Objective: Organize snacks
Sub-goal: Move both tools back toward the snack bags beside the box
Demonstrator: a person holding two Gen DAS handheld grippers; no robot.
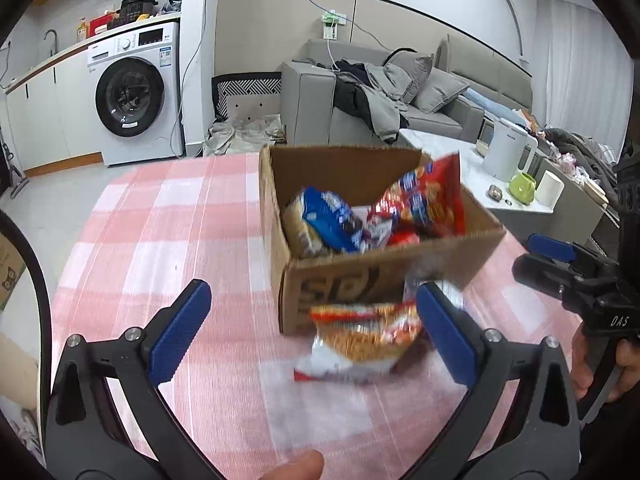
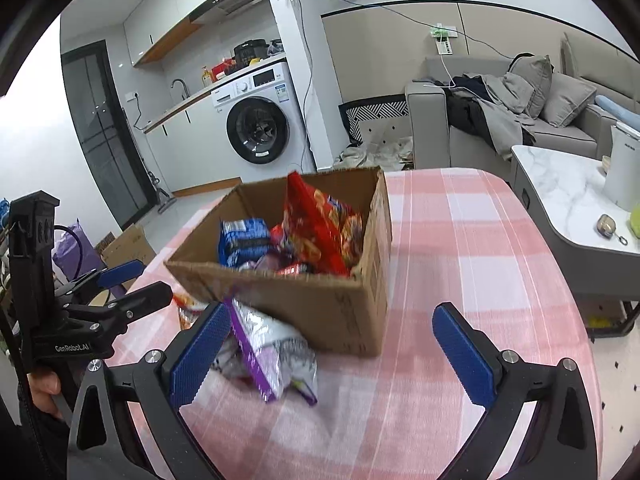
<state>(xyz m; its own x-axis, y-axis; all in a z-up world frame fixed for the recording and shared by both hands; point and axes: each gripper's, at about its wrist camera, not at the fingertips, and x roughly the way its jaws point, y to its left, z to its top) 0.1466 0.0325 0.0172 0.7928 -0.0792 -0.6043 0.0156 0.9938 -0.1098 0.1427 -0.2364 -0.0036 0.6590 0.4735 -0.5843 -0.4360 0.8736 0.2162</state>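
Cardboard box (image 1: 384,280) of snacks on the pink-checked bench (image 1: 160,240), orange packet (image 1: 360,340) lying before it between the spread left tool (image 1: 312,332), untouched, purple-white packet (image 2: 268,352) beside the box, against one pad of the spread right tool (image 2: 328,356)

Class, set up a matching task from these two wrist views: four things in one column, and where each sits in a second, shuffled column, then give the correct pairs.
Things:
1. orange-and-red snack packet
2. purple-and-silver snack packet
3. blue snack packet
4. white kettle

Places:
A. inside the cardboard box
B. on the marble side table
C. on the pink checked tablecloth, between the left gripper's open jaws
D. on the tablecloth, by the right gripper's left finger

Pairs: 1-C, 2-D, 3-A, 4-B
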